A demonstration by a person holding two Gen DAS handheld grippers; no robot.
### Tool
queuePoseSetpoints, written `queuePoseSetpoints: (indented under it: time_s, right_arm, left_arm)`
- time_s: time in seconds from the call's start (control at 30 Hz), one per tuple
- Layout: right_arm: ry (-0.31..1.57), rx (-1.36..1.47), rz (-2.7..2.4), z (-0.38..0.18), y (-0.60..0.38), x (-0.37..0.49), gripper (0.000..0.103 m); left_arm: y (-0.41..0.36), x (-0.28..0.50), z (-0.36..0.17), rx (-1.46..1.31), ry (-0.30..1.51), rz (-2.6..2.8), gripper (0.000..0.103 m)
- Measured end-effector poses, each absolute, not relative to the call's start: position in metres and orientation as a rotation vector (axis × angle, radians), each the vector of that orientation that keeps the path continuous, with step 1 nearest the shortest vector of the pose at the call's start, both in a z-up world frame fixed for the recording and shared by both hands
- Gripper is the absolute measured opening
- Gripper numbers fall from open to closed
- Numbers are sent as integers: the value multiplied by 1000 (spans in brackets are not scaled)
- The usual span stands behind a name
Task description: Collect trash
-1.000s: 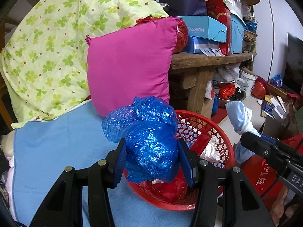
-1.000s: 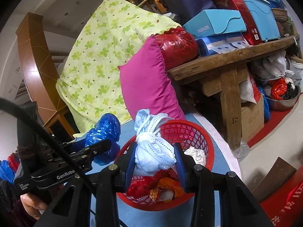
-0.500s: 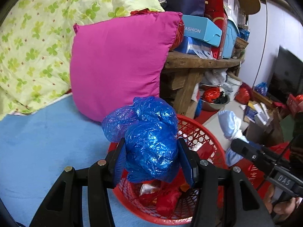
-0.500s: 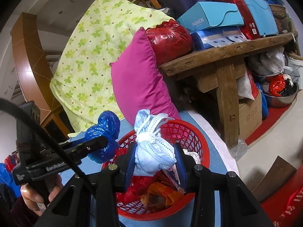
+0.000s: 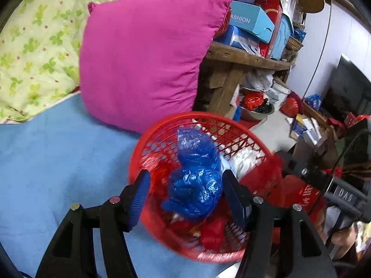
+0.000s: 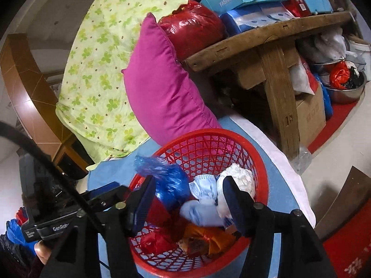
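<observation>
Both hand-held grippers hang over the red plastic basket [image 5: 208, 125], which sits on a blue blanket [image 5: 58, 162] at the edge of a bed, so whatever leaves them lands inside rather than on the fabric.

The left hand-held gripper [image 5: 185, 194] has its jaws opening. The crumpled blue plastic bag [image 5: 194, 176] lies between them, clear of the ribbed left pad and close against the right one, and it looks to be dropping onto the red and white trash already in the basket.

The right hand-held gripper [image 6: 187, 199] is also opening, jaws fairly wide. The pale blue face masks [image 6: 201, 199] sit between them, blurred and sagging down among the wrappers, apparently free of both pads. A white wad [image 6: 238, 178] rests beside them against the basket wall.

A magenta cushion [image 5: 143, 58] leans just behind the basket and a green clover-print quilt [image 6: 99, 69] lies further back, so neither is in the way of the drop
</observation>
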State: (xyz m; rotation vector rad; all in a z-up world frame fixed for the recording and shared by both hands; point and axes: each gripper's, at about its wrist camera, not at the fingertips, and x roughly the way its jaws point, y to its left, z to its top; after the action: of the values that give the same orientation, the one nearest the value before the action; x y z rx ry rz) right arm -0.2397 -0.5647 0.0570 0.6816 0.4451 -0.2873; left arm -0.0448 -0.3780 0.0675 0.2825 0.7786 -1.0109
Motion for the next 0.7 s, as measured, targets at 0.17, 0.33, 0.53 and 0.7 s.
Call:
queuePoseSetpoints:
  time_s: [0.17,0.33,0.53,0.7]
  right_arm:
    - [416,662,-285,71,-548,-255,64]
    - [391,638,-277,91,-523,-273,64]
    - [386,594,-268,115,-480,-291,64]
    - [399,546,-265,131,-439,-305,64]
  left_arm:
    - [-342,-58,79,326,717,-897,68]
    - [-303,-80,97,373,622,-781,74]
    - [-249,-103,123,359,522,-681,79]
    - [-218,-124,139,358,473,-630,81]
